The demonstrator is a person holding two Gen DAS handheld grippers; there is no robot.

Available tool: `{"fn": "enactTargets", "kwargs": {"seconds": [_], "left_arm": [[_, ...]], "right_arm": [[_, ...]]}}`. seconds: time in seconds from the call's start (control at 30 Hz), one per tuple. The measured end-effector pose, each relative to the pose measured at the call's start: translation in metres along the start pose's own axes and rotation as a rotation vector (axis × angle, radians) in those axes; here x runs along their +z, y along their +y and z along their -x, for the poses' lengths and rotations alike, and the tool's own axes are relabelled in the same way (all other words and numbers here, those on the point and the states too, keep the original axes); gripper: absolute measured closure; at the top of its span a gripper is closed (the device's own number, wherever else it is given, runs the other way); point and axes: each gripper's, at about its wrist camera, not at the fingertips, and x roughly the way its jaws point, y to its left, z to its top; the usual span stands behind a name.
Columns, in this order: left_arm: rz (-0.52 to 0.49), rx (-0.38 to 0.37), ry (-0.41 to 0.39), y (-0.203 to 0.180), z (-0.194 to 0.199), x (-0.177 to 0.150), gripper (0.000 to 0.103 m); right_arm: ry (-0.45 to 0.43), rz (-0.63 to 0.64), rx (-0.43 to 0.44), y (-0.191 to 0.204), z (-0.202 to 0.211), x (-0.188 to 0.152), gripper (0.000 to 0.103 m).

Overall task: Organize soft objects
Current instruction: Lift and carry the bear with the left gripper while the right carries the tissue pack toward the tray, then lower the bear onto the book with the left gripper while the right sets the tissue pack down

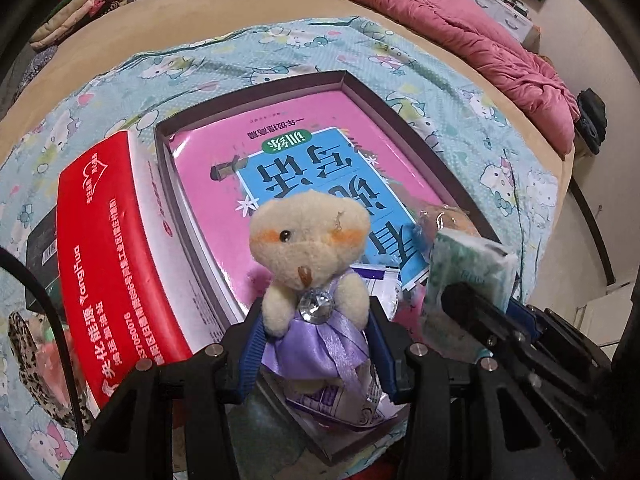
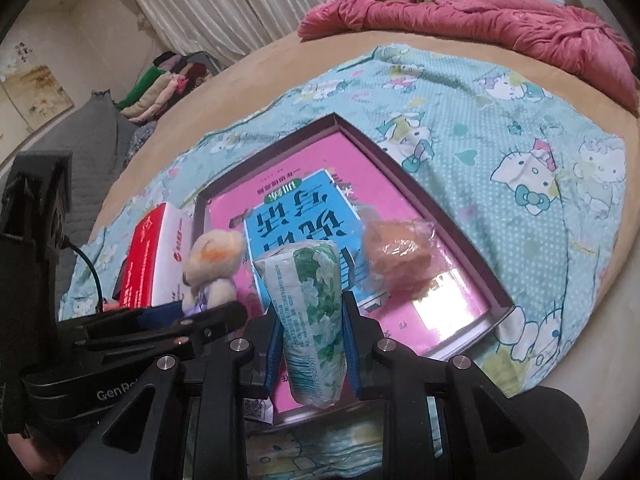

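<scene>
Beige bed (image 2: pixel 580 360) carrying turquoise cat-print cloth (image 2: pixel 500 128). Shallow purple-walled cardboard tray (image 1: pixel 372 96) lying on cloth, holding pink-and-blue book (image 1: pixel 280 140). Red-and-white tissue box (image 1: pixel 100 240) sitting just beside tray. Left gripper (image 1: pixel 316 344) jaws clamping cream plush bear in purple satin dress (image 1: pixel 308 248) over tray. Right gripper (image 2: pixel 312 344) jaws clamping green-and-white tissue pack (image 2: pixel 308 300) over tray, beside bear. Plastic-wrapped orange sponge-like block (image 2: pixel 396 252) resting in tray.

bear (image 1: pixel 308 240): cream plush, orange cheeks, lilac satin dress | tissue pack (image 2: pixel 312 312): white, green leaf print | book (image 1: pixel 320 160): pink cover, blue panel | carton (image 1: pixel 108 264): red and white | cloth (image 2: pixel 500 152): aqua, white dots, cartoon cats | quilt (image 2: pixel 480 12): rose pink
</scene>
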Motion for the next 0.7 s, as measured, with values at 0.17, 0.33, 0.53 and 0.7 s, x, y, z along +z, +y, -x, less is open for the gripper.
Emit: {"fn": "enactTargets", "kwargs": {"seconds": [0.17, 0.33, 0.53, 0.7], "left_arm": [[-0.018, 0.020, 0.001, -0.003, -0.003, 0.002, 0.055], [-0.029, 0.039, 0.007, -0.005, -0.006, 0.004, 0.055], [-0.046, 0.054, 0.016, -0.008, -0.008, 0.004, 0.054], [-0.046, 0.059, 0.023, -0.008, -0.010, 0.006, 0.053]], "right_arm": [[0.016, -0.014, -0.019, -0.005, -0.005, 0.000, 0.075], [0.017, -0.029, -0.022, -0.012, -0.008, 0.000, 0.074], [0.022, -0.026, -0.016, -0.013, -0.013, 0.000, 0.072], [0.018, -0.052, -0.023, -0.019, -0.014, 0.001, 0.063]]}}
